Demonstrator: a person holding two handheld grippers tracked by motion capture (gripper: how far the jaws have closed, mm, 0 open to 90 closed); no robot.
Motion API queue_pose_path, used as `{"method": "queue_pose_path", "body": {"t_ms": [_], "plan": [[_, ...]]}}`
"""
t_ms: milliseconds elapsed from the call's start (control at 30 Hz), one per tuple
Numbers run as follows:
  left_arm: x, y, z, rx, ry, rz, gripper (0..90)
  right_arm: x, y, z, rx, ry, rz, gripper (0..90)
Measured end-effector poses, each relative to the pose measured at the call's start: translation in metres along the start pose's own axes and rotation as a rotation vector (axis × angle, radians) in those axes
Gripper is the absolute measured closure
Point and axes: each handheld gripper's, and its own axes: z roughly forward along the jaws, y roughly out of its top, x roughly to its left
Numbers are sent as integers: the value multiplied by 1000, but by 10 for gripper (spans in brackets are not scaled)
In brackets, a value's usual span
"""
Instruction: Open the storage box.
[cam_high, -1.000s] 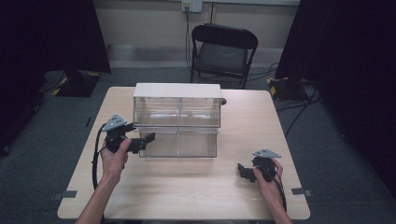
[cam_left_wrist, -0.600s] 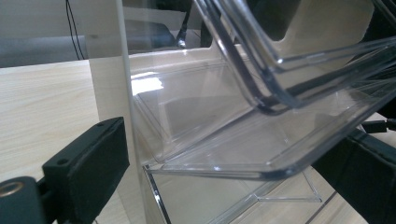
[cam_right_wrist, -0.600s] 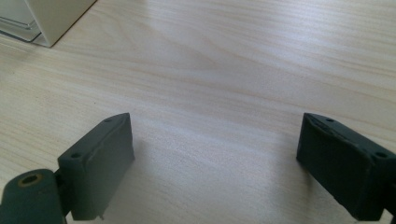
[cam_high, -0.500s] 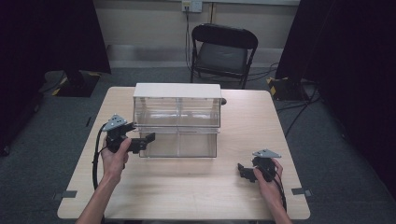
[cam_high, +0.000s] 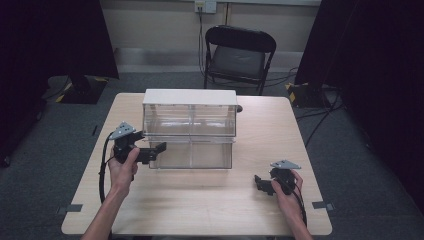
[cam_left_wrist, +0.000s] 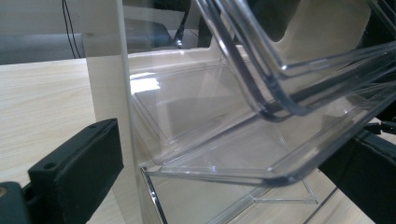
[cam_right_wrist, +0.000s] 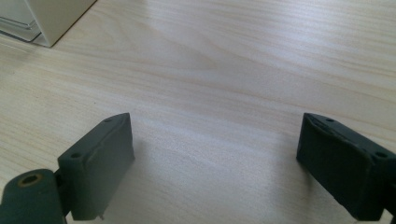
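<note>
Reaching in from the desk's left side, your left claw (cam_high: 159, 149) sits at the left front corner of the clear drawer unit (cam_high: 190, 127), which stands in the middle of the desk (cam_high: 210, 210) toward the far edge. In the left gripper view its jaws stand apart on either side of the unit's clear side wall (cam_left_wrist: 105, 70) and the drawer (cam_left_wrist: 261, 154), which is tilted or pulled part way out; whether the pads touch the plastic, you cannot tell from here. Your right claw (cam_high: 261, 184) rests spread wide near the desk's front right corner, holding nothing, with bare wood between its jaws. By the look of it the drawer work is only begun: you have yet to clamp down and finish moving the drawer.
</note>
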Motion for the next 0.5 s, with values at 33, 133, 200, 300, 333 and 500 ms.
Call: {"method": "queue_pose_path", "body": {"t_ms": [33, 133, 200, 300, 333, 500], "plan": [[0, 0, 0, 1, 0, -1, 0, 0, 0, 0, 0, 0, 1, 102], [-1, 0, 1, 0, 1, -5, 0, 0, 0, 0, 0, 0, 1, 102], [-1, 0, 1, 1, 1, -4, 0, 0, 0, 0, 0, 0, 1, 102], [-1, 0, 1, 2, -2, -4, 0, 0, 0, 0, 0, 0, 1, 102], [-1, 1, 1, 2, -4, -4, 0, 0, 0, 0, 0, 0, 1, 102], [-1, 1, 2, 1, -13, -6, 0, 0, 0, 0, 0, 0, 1, 102]]}}
